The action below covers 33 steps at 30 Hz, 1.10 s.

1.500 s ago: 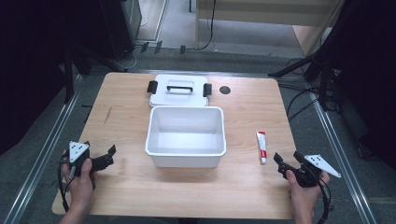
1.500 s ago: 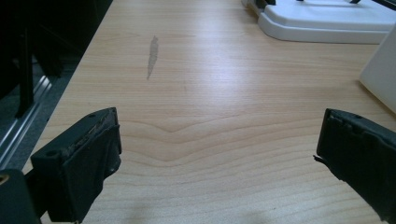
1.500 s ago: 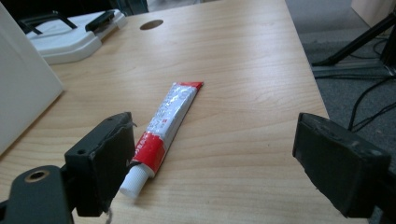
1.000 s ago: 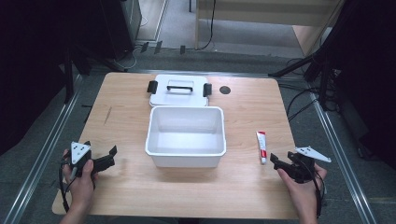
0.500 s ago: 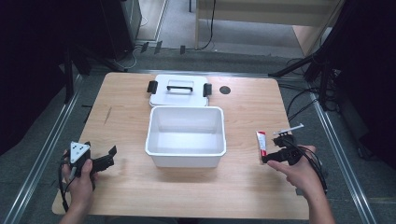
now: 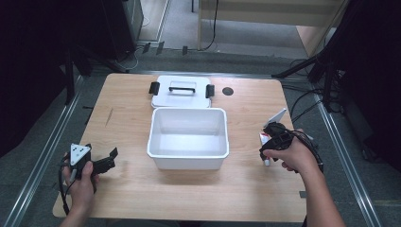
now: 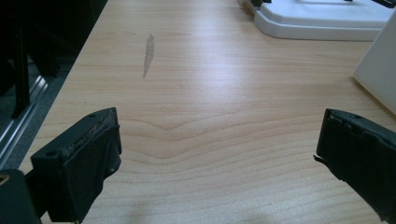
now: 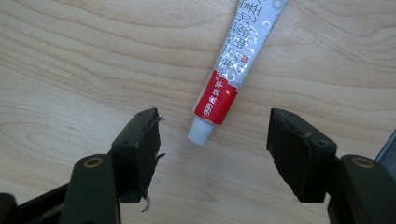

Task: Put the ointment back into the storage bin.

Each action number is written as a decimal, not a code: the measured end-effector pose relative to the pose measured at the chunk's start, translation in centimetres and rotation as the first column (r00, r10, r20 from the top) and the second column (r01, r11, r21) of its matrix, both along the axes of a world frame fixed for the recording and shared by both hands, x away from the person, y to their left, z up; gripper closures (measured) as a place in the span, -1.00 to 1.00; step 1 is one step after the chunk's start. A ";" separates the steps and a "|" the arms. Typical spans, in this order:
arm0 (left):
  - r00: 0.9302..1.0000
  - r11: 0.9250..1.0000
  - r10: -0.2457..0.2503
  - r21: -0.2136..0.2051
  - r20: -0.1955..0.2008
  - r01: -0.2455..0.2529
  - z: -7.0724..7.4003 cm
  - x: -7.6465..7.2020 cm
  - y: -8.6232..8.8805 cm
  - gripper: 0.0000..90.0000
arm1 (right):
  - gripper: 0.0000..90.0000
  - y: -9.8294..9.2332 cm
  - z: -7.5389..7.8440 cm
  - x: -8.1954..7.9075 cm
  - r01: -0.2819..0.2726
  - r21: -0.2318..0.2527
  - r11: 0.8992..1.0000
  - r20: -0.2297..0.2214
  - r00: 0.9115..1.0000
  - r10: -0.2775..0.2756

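Observation:
A white tube [image 8: 229, 65] with a red band and a white cap lies flat on the wooden table, right of the open white box [image 6: 187, 110]. My right gripper [image 8: 214, 128] points down over the tube's cap end. Its jaws have just been closing and stand either side of the cap without touching it. In the high view the right gripper [image 6: 265, 147] covers most of the tube [image 6: 266, 161]. My left gripper [image 6: 109, 160] rests open near the table's front left, and its jaws [image 7: 219, 135] have nothing but bare wood between them.
The box's white lid [image 6: 182, 92], with a handle and black side clips, lies flat just behind the box. A dark round hole [image 6: 228, 91] sits right of the lid. A grey streak [image 7: 148, 53] marks the wood ahead of my left gripper.
My right hand has moved from the table's front right corner inward and forward, and the gripper has tipped down over the tube. The left hand has stayed put.

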<state>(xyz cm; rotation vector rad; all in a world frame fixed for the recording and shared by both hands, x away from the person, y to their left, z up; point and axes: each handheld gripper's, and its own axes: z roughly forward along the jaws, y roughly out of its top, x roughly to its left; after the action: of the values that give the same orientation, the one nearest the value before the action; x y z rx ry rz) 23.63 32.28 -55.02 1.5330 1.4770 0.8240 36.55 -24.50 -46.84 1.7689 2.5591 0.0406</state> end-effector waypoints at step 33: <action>1.000 1.000 -0.003 -0.006 -0.004 0.003 0.0 0.0 0.0 -0.99 | 0.45 0.5 -3.1 3.9 0.170 -0.047 0.984 -0.048 0.984 -0.172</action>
<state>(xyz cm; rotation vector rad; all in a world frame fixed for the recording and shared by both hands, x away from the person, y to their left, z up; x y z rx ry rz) 23.67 32.31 -55.03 1.5331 1.4786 0.8139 40.45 -23.96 -49.96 1.9915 2.4103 -0.0651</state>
